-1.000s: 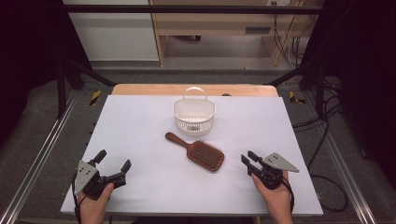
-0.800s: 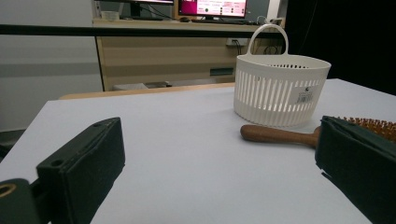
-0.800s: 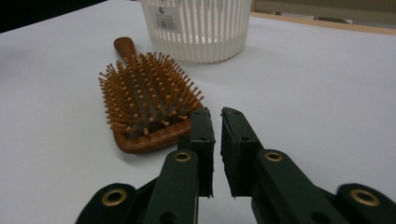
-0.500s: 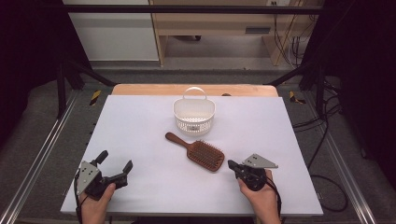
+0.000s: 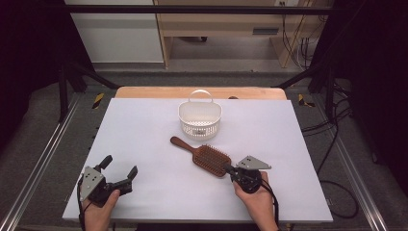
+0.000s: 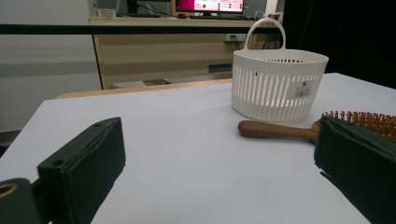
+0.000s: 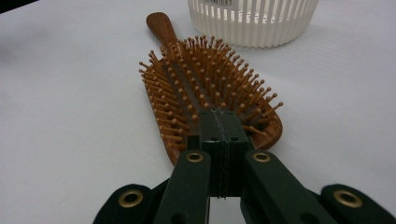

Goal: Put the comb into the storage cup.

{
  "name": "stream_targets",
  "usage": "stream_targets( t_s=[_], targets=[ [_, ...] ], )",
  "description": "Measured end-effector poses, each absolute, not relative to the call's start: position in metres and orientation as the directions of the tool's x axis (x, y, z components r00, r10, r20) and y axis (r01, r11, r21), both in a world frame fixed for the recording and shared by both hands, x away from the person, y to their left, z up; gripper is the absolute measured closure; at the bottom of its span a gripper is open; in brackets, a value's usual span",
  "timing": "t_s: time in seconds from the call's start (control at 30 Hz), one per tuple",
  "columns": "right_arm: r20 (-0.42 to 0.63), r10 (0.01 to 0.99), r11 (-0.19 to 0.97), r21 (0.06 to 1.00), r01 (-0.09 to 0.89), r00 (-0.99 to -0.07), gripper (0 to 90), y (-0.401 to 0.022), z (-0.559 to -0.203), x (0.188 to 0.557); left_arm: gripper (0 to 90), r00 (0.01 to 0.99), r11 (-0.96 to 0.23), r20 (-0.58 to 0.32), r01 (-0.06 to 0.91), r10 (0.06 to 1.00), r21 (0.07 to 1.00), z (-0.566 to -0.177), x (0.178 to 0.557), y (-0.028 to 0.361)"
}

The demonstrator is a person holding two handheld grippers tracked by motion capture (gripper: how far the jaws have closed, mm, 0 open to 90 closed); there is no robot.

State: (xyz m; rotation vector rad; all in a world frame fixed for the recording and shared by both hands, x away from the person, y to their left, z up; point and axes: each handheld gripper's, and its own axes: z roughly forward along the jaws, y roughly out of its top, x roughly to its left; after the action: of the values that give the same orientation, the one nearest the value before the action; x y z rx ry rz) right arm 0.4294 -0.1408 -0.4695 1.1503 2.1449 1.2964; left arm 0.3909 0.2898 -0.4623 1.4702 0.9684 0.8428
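A wooden hairbrush [image 5: 207,156] lies bristles up in the middle of the white table [image 5: 144,125], its handle pointing back and left toward a white slatted basket [image 5: 200,120]. My right gripper [image 5: 227,169] sits at the near right end of the brush head. In the right gripper view its jaws are pressed together with no gap, and the right gripper [image 7: 219,116] tip rests at the hairbrush's [image 7: 210,79] near rim, nothing clamped between them. My left gripper [image 5: 120,165] is open at the front left, well apart from the brush. Its view shows the left gripper [image 6: 219,154], the hairbrush handle [image 6: 275,130] and the basket [image 6: 278,84].
The basket [image 7: 252,21] stands upright just behind the brush, handle raised. A wooden strip [image 5: 202,91] borders the table's far edge. Metal rails [image 5: 43,159] run along the sides, and cables [image 5: 337,144] lie on the floor at the right.
My right gripper has moved left and forward to the end of the brush head, and its jaws have come together. The left gripper has hardly shifted.
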Motion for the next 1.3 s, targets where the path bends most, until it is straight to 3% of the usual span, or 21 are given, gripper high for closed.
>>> stream_targets(
  t_s=[1.3],
  targets=[
    [0.007, 0.811, 0.345, 0.801, 0.488, -0.585, 90.0, -0.136, -0.463, 0.483, 2.3, 0.426, -0.046, -0.007, 0.114, 0.905, 0.992, -0.462, 0.391, 0.286]
  ],
)
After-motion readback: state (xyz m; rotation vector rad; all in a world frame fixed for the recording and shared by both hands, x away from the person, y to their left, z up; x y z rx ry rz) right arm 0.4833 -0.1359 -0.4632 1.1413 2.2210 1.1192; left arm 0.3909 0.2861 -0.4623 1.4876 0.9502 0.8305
